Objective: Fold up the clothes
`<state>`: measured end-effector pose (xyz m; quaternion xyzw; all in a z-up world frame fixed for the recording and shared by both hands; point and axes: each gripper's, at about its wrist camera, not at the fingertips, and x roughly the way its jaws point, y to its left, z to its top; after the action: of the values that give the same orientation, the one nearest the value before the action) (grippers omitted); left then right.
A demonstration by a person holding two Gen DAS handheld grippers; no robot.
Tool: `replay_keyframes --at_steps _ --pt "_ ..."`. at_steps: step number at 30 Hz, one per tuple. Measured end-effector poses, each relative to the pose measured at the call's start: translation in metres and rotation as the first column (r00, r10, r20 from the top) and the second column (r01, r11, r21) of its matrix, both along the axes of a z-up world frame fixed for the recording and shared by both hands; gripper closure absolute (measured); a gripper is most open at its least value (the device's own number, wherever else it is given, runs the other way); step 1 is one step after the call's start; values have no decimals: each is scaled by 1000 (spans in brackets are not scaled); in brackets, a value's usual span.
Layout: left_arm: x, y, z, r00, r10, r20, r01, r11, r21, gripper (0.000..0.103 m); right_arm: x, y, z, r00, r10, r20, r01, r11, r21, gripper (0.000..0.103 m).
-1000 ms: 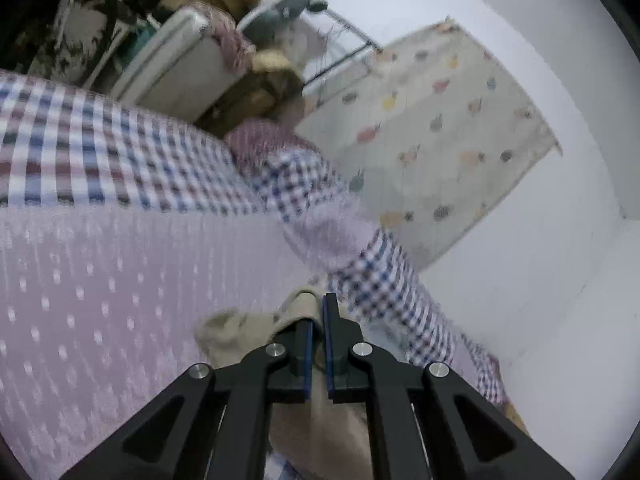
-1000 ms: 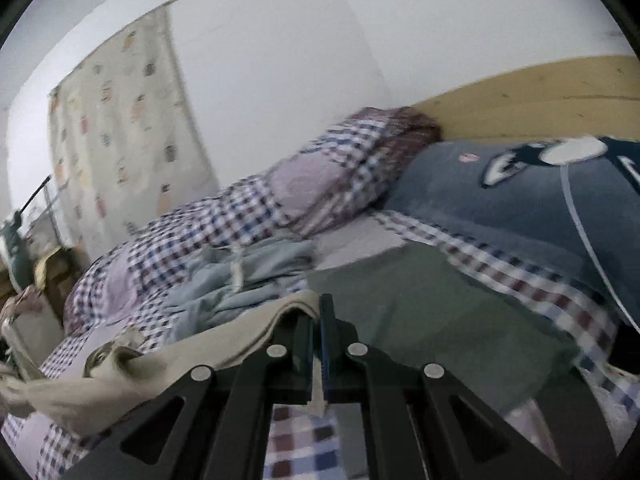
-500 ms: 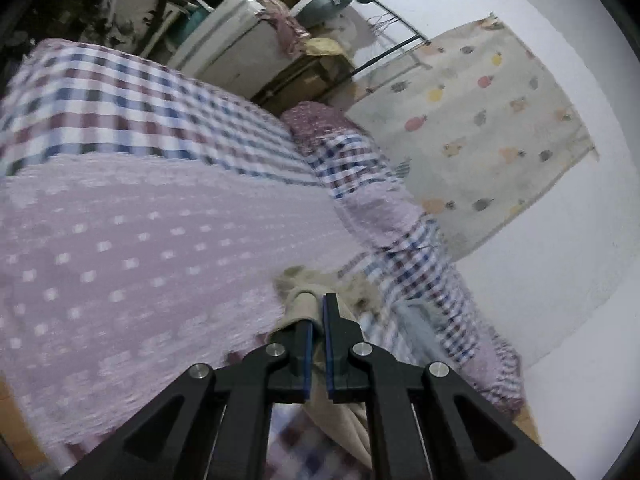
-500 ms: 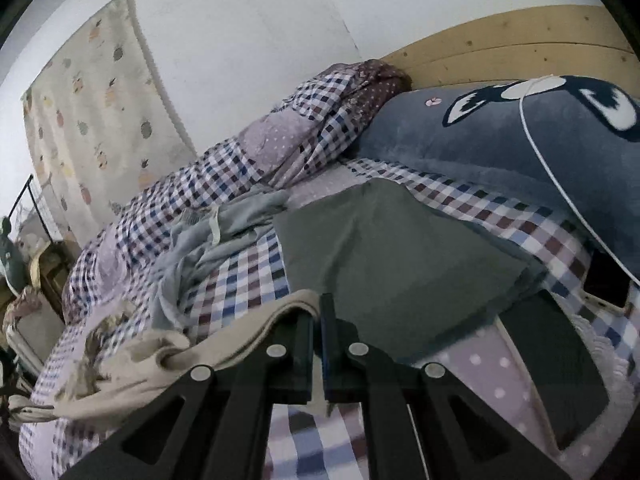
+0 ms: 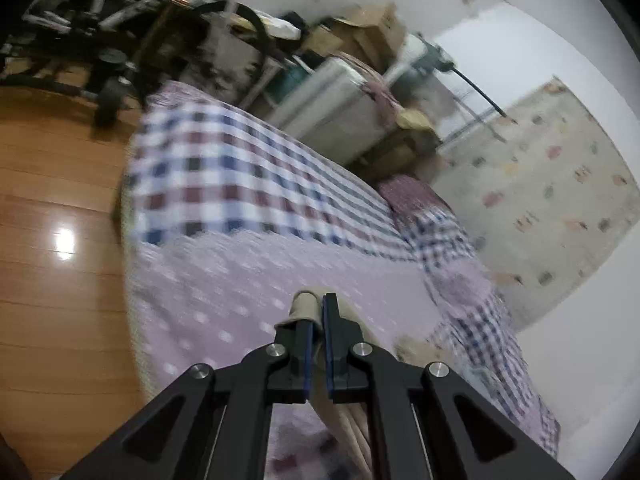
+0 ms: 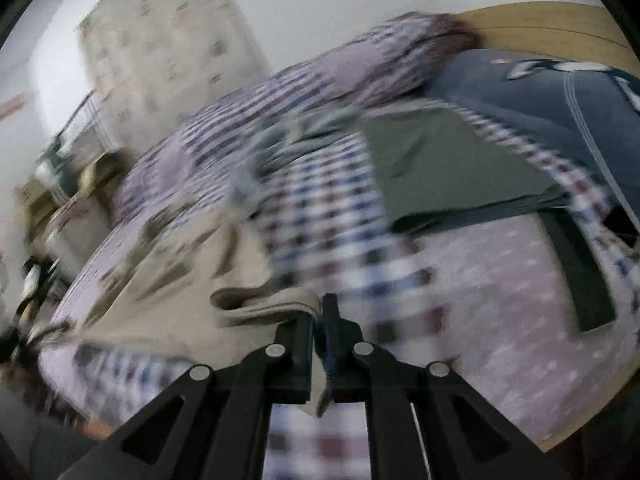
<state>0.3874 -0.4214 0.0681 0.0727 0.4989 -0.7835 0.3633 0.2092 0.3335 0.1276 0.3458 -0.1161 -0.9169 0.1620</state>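
Observation:
A beige garment is pinched in my left gripper, which is shut on a rolled edge of it above the bed's pink dotted cover. The cloth trails down and right under the fingers. In the right wrist view the same beige garment spreads left across the bed, and my right gripper is shut on its folded edge. A folded dark green garment lies further up the bed, and a crumpled light blue garment lies to its left. Both views are blurred by motion.
The bed carries a checked and pink dotted cover. A blue pillow rests against the wooden headboard. Wooden floor lies left of the bed, with a wheeled frame, a white case and boxes beyond its foot.
Both grippers have swung with the beige garment toward the near side of the bed. The left view now takes in the floor; the garment spreads wider across the cover.

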Motion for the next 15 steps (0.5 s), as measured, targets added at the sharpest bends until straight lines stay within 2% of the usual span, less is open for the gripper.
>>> replay_keyframes --at_steps 3,8,11,12,13,15 --pt "14 -8 -13 998 63 21 -64 998 27 100 20 -26 -6 990 140 32 -140 990 2 98" --pt "23 -18 -26 994 100 40 -102 993 57 100 39 -46 -14 962 262 82 -261 965 -13 95" --pt "21 -21 -27 994 85 69 -89 994 56 100 49 -57 -19 938 328 110 -327 945 -25 84" --pt "23 -21 -27 994 86 66 -90 994 61 100 52 -60 -20 934 337 119 -338 941 -20 70" --pt "25 -22 -28 994 88 62 -92 993 69 100 54 -61 -21 934 335 126 -337 941 -9 62" --pt "31 -25 -33 994 94 46 -99 990 101 100 57 -59 -20 937 325 131 -326 945 -13 60"
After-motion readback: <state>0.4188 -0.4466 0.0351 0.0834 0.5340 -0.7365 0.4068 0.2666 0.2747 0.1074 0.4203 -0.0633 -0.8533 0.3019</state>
